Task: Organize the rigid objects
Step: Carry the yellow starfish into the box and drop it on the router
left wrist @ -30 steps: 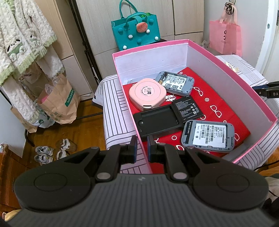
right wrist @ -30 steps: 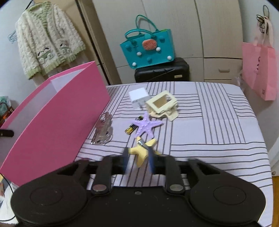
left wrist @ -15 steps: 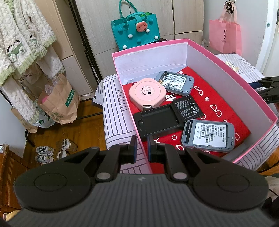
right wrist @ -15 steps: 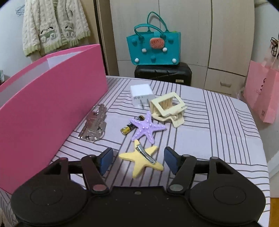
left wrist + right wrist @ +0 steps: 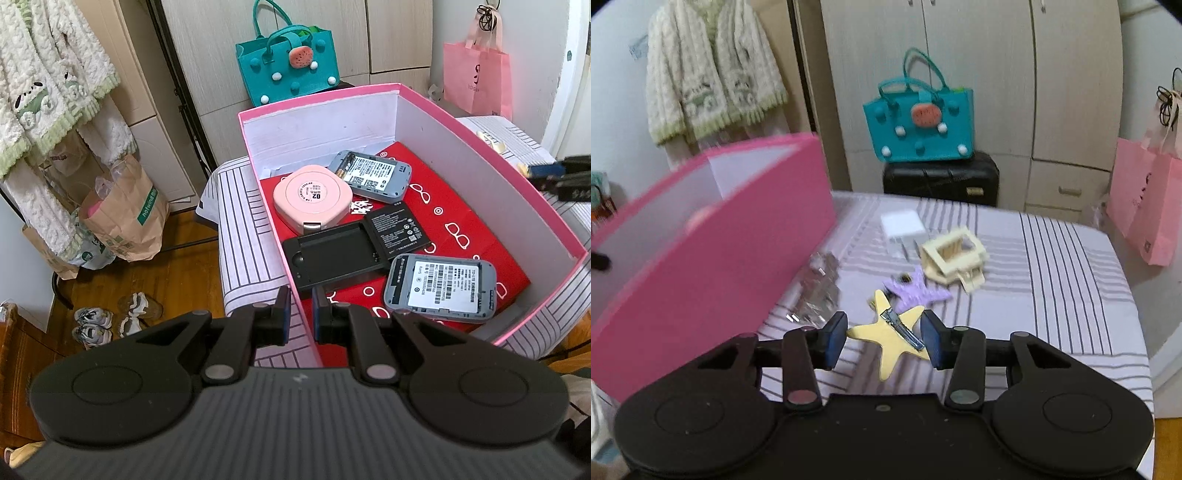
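My left gripper [image 5: 300, 314] is shut on the near wall of the pink box [image 5: 480, 136], one finger on each side of it. Inside the box lie a pink round device [image 5: 312, 194], two grey routers [image 5: 373, 177] [image 5: 439, 286], a black case [image 5: 336, 258] and a battery [image 5: 397, 230]. My right gripper [image 5: 884, 328] is closing on a yellow star hair clip [image 5: 886, 350]; both pads touch its arms. Behind it on the striped cloth lie a purple star [image 5: 916, 293], a cream claw clip [image 5: 955, 258], a white charger [image 5: 903, 227] and keys [image 5: 818, 291].
The pink box [image 5: 701, 258] stands left of the right gripper. A teal bag [image 5: 919, 125] sits on a black case [image 5: 942, 181] behind the table. A pink paper bag [image 5: 1145, 206] hangs at right. Paper bags [image 5: 122, 214] and shoes [image 5: 92, 321] are on the floor at left.
The right gripper's jaws spread wide around the yellow star clip, then came in onto it, and the gripper rose a little. The left gripper and the box have not moved.
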